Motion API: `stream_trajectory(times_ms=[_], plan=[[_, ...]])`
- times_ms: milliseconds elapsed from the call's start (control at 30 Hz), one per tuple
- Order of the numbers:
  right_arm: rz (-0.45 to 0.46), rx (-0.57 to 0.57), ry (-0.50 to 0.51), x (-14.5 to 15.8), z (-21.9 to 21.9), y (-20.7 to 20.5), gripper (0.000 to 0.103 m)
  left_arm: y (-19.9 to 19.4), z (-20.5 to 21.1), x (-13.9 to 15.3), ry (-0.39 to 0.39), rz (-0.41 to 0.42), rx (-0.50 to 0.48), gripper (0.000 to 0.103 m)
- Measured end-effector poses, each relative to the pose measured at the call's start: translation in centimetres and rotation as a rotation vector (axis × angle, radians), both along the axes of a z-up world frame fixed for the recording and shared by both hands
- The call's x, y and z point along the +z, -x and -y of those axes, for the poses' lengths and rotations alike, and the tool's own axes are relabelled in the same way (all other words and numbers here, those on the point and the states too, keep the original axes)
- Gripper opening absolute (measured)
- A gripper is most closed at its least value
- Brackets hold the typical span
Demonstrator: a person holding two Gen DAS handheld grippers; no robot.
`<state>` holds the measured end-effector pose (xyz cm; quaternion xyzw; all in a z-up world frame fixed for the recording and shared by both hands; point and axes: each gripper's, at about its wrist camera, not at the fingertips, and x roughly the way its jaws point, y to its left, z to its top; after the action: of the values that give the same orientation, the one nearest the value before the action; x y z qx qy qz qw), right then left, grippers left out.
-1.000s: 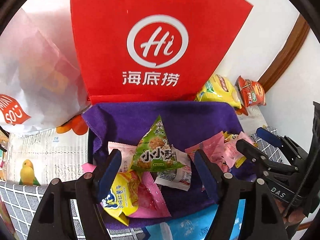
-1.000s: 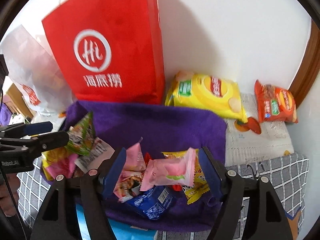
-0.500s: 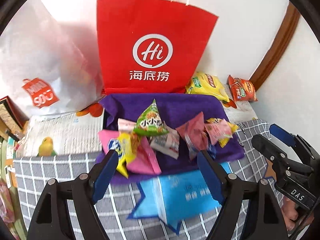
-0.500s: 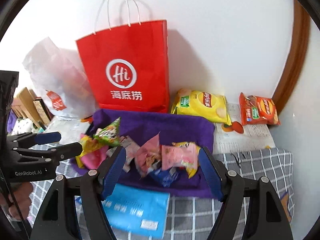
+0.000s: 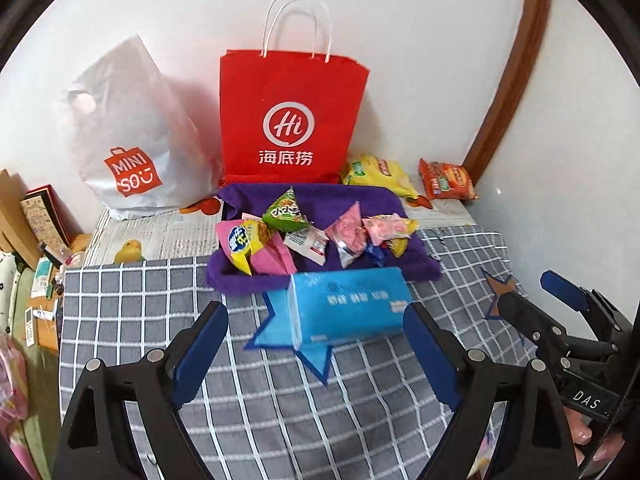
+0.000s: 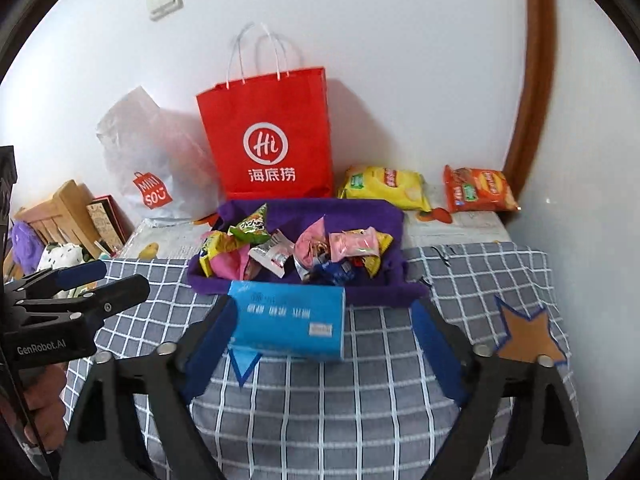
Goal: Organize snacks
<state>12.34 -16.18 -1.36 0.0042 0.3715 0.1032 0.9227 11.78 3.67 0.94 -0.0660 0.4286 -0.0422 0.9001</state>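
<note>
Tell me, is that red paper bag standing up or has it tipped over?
Standing upright: the red paper bag rests on its base against the wall, white handles pointing up.

Both wrist cams angled down from near, sharing purple cloth [image 5: 320, 196] w/ snacks.

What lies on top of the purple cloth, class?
Small snack packets are piled on the purple cloth: a green packet, pink ones, a yellow one. Anything beneath the pile is covered.
</note>
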Motion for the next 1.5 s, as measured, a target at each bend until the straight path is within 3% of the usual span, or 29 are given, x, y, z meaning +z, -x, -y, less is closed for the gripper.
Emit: stream_trajectory(times_ms=[167, 233, 567, 1500], plan=[[0.043, -0.046, 0.021, 0.8, 1.6, 4.2, 0.097, 3.9, 1.2, 1.0, -0.012, 0.049, 0.000, 0.101], [0.064, -0.051, 0.022, 1.1, 2.2, 5.4, 0.103, 5.1, 1.8, 1.1, -0.027, 0.057, -0.006, 0.102], [0.085, -0.091, -0.027, 2.0, 4.9, 10.2, 0.103, 9.7, 3.3, 1.5, -0.070, 0.085, 0.008, 0.102], [0.102, -0.090, -0.025, 2.2, 4.7, 12.8, 0.103, 11.6, 3.0, 2.9, -0.064, 0.109, 0.030, 0.102]])
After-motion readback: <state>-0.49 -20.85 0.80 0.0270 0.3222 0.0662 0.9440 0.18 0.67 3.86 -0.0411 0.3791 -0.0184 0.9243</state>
